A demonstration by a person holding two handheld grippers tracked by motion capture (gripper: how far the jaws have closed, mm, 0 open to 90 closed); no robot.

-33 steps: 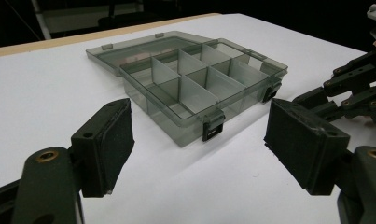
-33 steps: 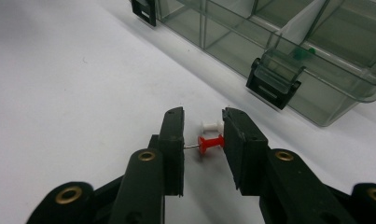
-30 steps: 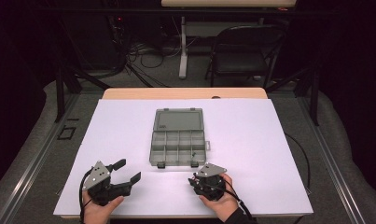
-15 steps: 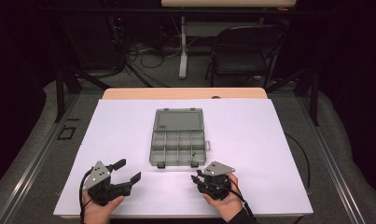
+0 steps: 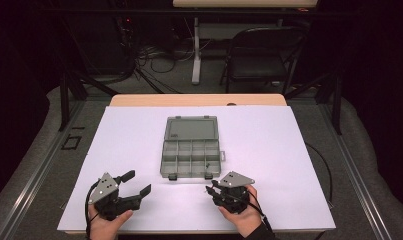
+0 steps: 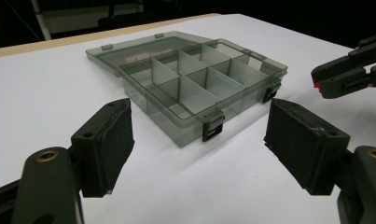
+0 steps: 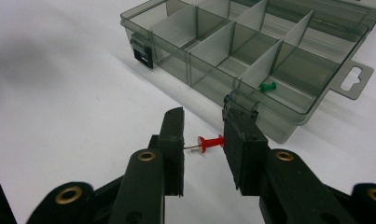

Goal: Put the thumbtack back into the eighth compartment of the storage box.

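The right gripper (image 7: 202, 140) grasps a red pushpin (image 7: 210, 143) end to end between its jaws, head against one pad and needle tip against the other. In the high view this gripper (image 5: 212, 190) sits at about 5 o'clock from the organizer box (image 5: 191, 148), just short of its near right corner, with the pin too small to make out there. The box lies open at the middle of the white table (image 5: 269, 150), lid flat at 12 o'clock and the divided tray toward the person. One green pushpin (image 7: 268, 87) already rests in the corner compartment nearest the right gripper (the one beside the hanging tab).

The left gripper (image 5: 134, 184) rests at 7 o'clock from the box, jaws spread wide and empty; from its own view the box (image 6: 190, 84) lies straight ahead between its pads, and the other gripper's tips (image 6: 325, 80) come in at 3 o'clock.

The step in hand looks like carrying the red pin to the tray. The next move probably calls for lifting the pin over the near wall, toward 1 o'clock in the right gripper view, centring it above a compartment and then easing the jaws apart so it drops cleanly. The grip is slim, so a tilt could let the pin slip out early.
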